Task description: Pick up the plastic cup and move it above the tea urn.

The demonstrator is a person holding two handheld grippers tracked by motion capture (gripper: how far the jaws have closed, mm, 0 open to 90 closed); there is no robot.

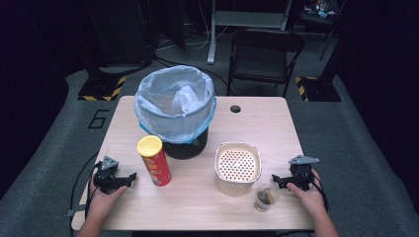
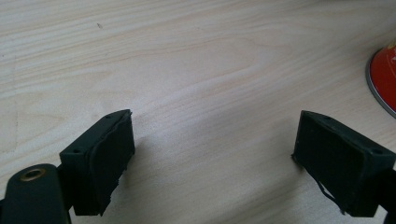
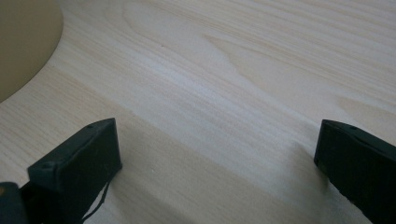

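Resting on the wooden table (image 1: 267, 118), we hold the left gripper (image 1: 129, 177) near the front left edge, its jaws spread wide over bare wood, just beside the upright red chip can (image 1: 154, 161). Our right gripper (image 1: 276, 180) sits low at the front right, jaws likewise released and gripping nothing, close to a small clear cup (image 1: 266, 197). Between them stands a cream perforated container (image 1: 237, 168). Behind the can sits a black bin lined with a pale bag (image 1: 175, 106).
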